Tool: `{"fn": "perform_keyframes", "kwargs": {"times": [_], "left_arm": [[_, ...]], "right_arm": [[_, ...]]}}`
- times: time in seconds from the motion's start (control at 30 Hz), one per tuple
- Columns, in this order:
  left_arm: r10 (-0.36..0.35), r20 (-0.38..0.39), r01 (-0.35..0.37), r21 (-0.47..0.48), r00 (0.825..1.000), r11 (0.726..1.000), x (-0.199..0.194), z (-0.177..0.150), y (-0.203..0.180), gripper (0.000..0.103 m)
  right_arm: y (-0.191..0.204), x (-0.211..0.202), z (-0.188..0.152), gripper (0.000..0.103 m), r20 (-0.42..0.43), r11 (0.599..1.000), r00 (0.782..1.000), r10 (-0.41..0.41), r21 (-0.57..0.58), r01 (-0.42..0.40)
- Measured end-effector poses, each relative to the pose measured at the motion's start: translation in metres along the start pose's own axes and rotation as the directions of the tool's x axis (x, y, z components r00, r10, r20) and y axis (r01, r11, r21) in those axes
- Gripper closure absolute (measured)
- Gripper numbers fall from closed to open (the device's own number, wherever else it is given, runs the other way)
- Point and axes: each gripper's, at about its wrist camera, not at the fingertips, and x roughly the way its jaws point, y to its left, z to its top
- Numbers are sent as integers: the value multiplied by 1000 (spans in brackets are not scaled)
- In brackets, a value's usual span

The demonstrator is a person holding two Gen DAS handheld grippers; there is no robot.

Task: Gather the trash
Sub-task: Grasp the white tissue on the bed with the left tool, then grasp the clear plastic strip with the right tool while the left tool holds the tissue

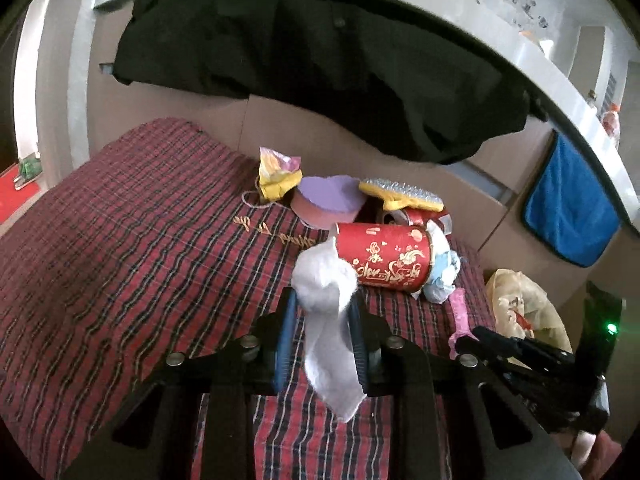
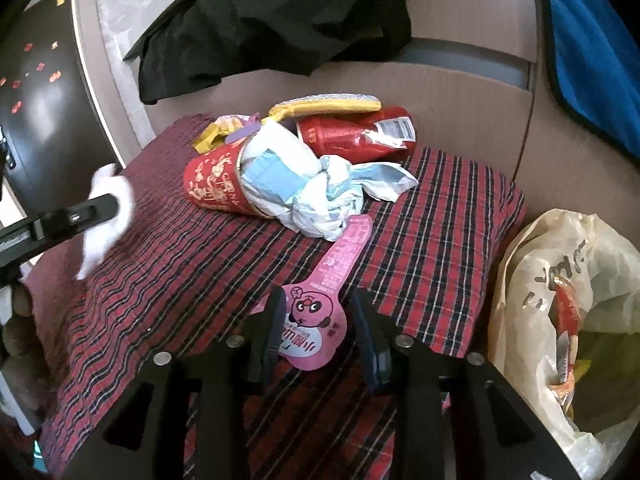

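Observation:
My left gripper [image 1: 322, 300] is shut on a white tissue [image 1: 324, 280], which hangs down between its blue pads above the red plaid cloth [image 1: 140, 240]. In the right wrist view that tissue [image 2: 106, 216] shows at the far left. My right gripper [image 2: 319, 300] stands open over the cloth's near edge. A pink snack wrapper [image 2: 316, 320] lies flat between its fingers; the right pad is clear of it. Beyond lie a red paper cup [image 2: 212, 184] on its side and crumpled white-and-blue paper [image 2: 304, 188] spilling from its mouth.
A beige plastic bag [image 2: 560, 280] holding wrappers stands open to the right of the cloth. Further back lie a red packet [image 2: 356, 136], a yellow brush [image 1: 400, 192], a purple-lidded box [image 1: 328, 200] and a yellow wrapper [image 1: 276, 176]. A black garment [image 1: 320, 60] and a blue towel [image 1: 568, 208] hang behind.

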Motion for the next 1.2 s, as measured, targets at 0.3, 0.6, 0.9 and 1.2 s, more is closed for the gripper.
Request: {"fn": "perform_keyframes", "kwargs": {"times": [0.3,0.6,0.9,1.2], "left_arm": [[-15,26,15,-7,1000,1000,-8,-2,-1,76],[-16,13,17,-39,1000,999,-9,-8,6,76],[-28,16,28,-18,999,999,-15,-12,0,76],[-17,58,12,90,998,996,-33,-14,-43,76]], "right_arm": [[-9,9,7,64,-47,994,999,17,105,-12],[26,13,9,79,-68,1000,998,-13,-23,12],[30,-25,16,91,43,998,999,11,-67,-8],[17,-75,19,91,112,998,994,8,-57,-1]]}}
